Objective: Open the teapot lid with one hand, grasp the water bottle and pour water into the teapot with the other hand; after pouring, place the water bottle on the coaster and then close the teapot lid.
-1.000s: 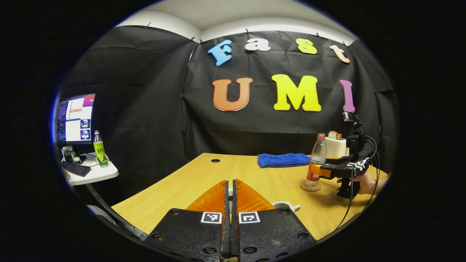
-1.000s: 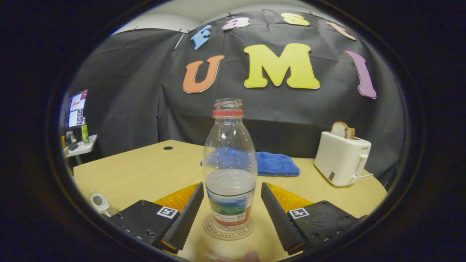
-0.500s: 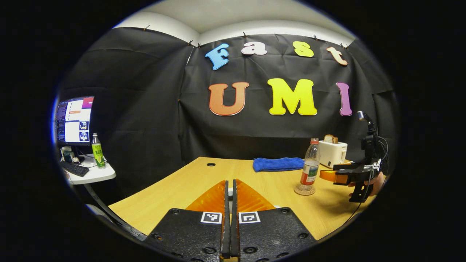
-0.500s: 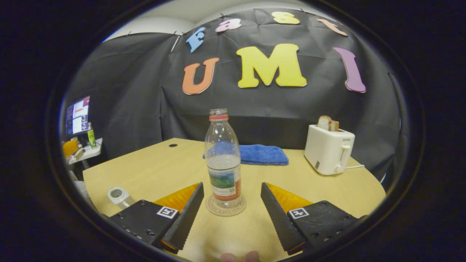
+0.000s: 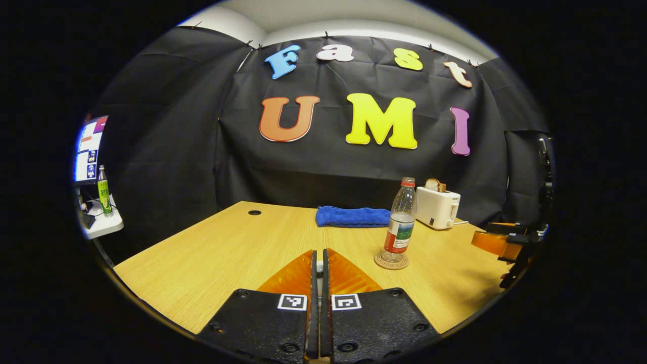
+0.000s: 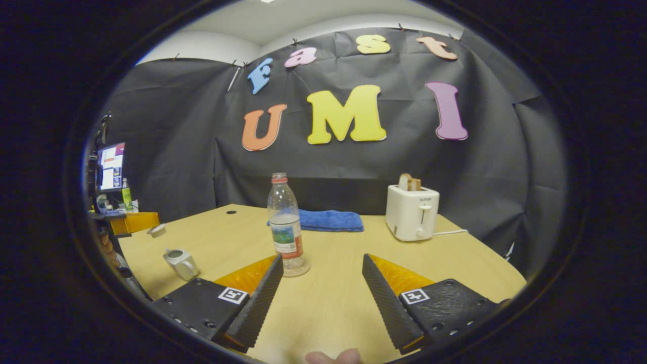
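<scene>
The clear water bottle [image 6: 285, 237] with a red neck ring and no cap stands upright on the round coaster [image 6: 298, 272], partly filled. My right gripper [image 6: 321, 260] is open and well back from it, with nothing between its fingers. The small white teapot [image 6: 180, 263] sits open-topped at the table's left. Beyond it, my left gripper [image 6: 132, 222] holds the pale teapot lid [image 6: 156, 230] at its tip, above the table. In the left gripper view, my left gripper [image 5: 317, 255] is shut, the bottle [image 5: 400, 227] on its coaster [image 5: 391, 261] stands ahead right, and my right gripper [image 5: 493, 238] is at the right edge.
A white toaster [image 6: 412, 212] with bread stands at the back right, its cord trailing right. A folded blue cloth [image 6: 328, 221] lies behind the bottle. A side table [image 5: 101, 225] with a monitor and a green bottle [image 5: 103, 189] is far left. The wooden table [image 5: 212, 253] has a cable hole [image 5: 255, 213].
My right gripper has drawn back from the bottle, which stays on the coaster. My left gripper's view has shifted, and the teapot under it has left that view.
</scene>
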`<state>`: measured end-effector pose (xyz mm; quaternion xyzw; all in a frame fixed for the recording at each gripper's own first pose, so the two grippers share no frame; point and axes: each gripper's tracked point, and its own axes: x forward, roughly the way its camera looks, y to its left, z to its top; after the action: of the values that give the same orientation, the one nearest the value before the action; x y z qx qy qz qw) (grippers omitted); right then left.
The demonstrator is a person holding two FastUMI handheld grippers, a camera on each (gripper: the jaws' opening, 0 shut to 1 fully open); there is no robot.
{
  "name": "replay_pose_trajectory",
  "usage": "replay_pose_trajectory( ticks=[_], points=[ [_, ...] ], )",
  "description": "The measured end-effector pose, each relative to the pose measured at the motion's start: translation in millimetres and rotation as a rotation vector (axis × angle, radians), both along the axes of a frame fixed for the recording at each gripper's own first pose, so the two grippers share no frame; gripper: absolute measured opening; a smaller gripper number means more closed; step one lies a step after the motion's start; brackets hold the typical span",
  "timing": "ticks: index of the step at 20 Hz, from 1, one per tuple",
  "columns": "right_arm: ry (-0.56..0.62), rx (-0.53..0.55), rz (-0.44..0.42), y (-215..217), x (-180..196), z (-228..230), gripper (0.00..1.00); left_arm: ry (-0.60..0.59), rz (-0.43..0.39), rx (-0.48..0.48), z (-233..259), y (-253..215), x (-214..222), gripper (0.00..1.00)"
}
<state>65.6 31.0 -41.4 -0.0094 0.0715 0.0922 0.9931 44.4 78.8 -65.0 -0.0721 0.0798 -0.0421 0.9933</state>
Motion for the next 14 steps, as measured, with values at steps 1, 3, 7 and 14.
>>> replay_pose_trajectory(
  ticks=[1,3,7,14],
  points=[
    [-0.007,-0.003,-0.017,-7.9,-2.8,-1.3,0.94,0.011,0.003,0.0,-6.7,-2.0,2.5,0.04],
    [-0.01,-0.004,-0.042,-21.9,-6.9,-4.1,0.94,0.036,-0.001,-0.026,-17.8,-7.1,5.2,0.04],
    [-0.018,-0.032,-0.092,-42.7,-9.7,-11.0,0.94,0.078,-0.005,-0.046,-33.4,-15.9,10.3,0.04],
    [-0.004,-0.024,-0.107,-51.4,-12.5,-21.1,0.94,0.082,0.029,-0.019,-40.0,-10.1,11.9,0.04]
  ],
)
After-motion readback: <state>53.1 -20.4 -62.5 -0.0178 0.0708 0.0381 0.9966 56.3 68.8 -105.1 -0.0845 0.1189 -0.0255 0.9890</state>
